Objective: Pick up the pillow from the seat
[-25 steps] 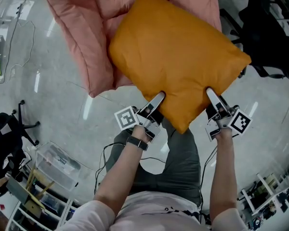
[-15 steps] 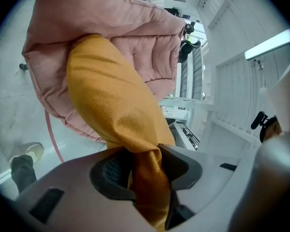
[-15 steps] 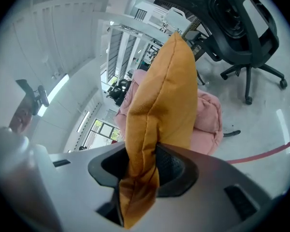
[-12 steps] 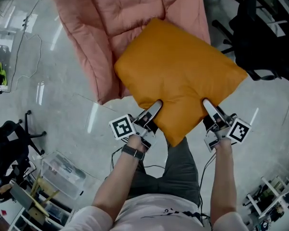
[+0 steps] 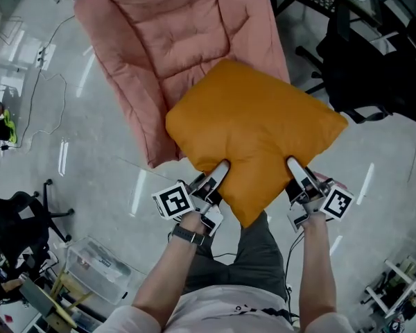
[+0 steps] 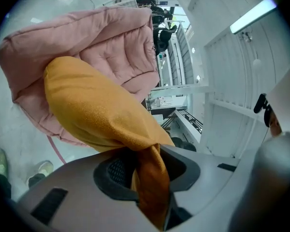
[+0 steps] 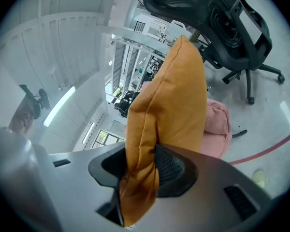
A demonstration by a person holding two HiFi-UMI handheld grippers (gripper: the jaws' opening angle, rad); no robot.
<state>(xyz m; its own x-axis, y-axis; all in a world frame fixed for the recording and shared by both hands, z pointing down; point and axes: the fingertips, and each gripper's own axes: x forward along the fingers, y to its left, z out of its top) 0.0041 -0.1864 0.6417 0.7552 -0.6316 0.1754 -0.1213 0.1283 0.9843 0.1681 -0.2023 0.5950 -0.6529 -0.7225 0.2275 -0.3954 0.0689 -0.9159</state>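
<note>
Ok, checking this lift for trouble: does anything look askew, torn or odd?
Nothing torn or spilled. The pillow hangs tilted above the seat, its near edge crumpled in the left claw and right claw, whose jaws have just been closing on it.

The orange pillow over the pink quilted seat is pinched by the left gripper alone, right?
Not alone: both grippers pinch the orange pillow over the pink quilted seat. The right gripper view shows the right gripper with its jaws on the pillow's edge, as the left gripper has; both pairs have just been closing on it.
</note>
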